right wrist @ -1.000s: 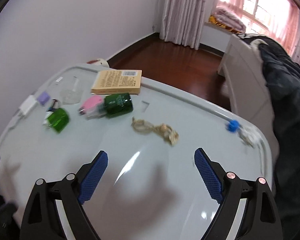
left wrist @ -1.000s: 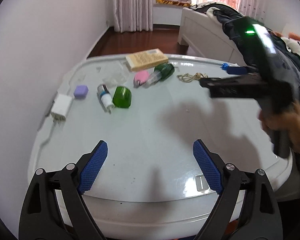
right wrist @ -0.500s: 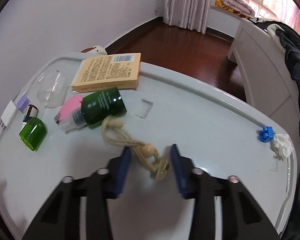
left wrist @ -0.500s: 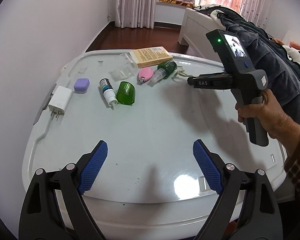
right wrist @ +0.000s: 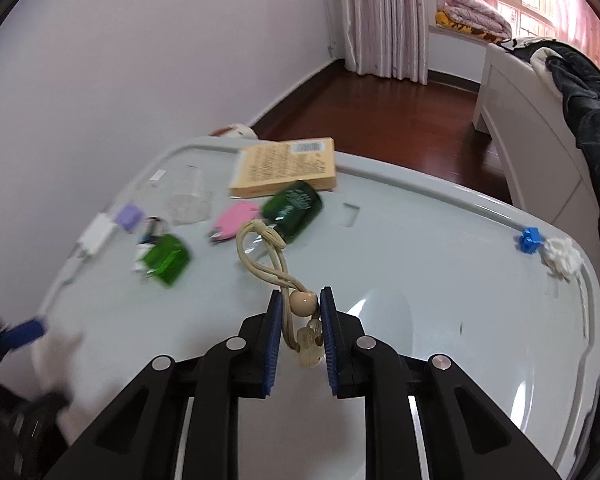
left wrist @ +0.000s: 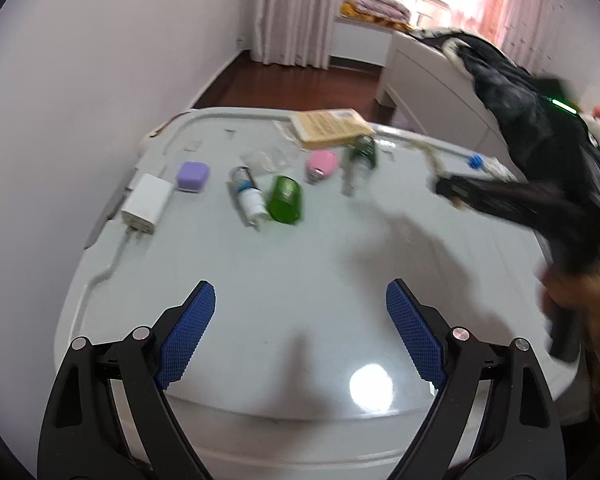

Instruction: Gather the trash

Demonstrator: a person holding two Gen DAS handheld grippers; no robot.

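Blur: left wrist view smeared along its right side; the right gripper (left wrist: 446, 194) reads there as a dark streak, its jaws impossible to make out, the hand (left wrist: 584, 292) holding it only a brown blur.
Cut off: the bed (right wrist: 512, 120) runs out of frame at right in both views; left gripper (right wrist: 20, 330) appears in the right wrist view only as one blue pad at the left edge.
White charger (left wrist: 146, 202): far left on the white lid (left wrist: 300, 280), prongs toward the camera; in the right wrist view a small white smear.
Purple case (left wrist: 193, 176): just beside the charger.
Small bottle (left wrist: 246, 194): lying flat, touching or nearly touching the green cup (left wrist: 286, 199); partly hidden behind that cup in the right wrist view.
Clear plastic piece (right wrist: 188, 204): hard to read in the left view, plainer in the right.
Pink object (right wrist: 236, 220): beside the dark green bottle (right wrist: 294, 210).
Yellow box (right wrist: 286, 166): barcode legible only in the right wrist view.
Cord with beads (right wrist: 276, 268): clamped at its bead end by the right gripper, loop hanging forward over the lid; barely traceable in the left view.
Left gripper: jaws wide, nothing between them.
Blue block (right wrist: 529, 240): right edge of the lid, touching a white wad (right wrist: 560, 258).
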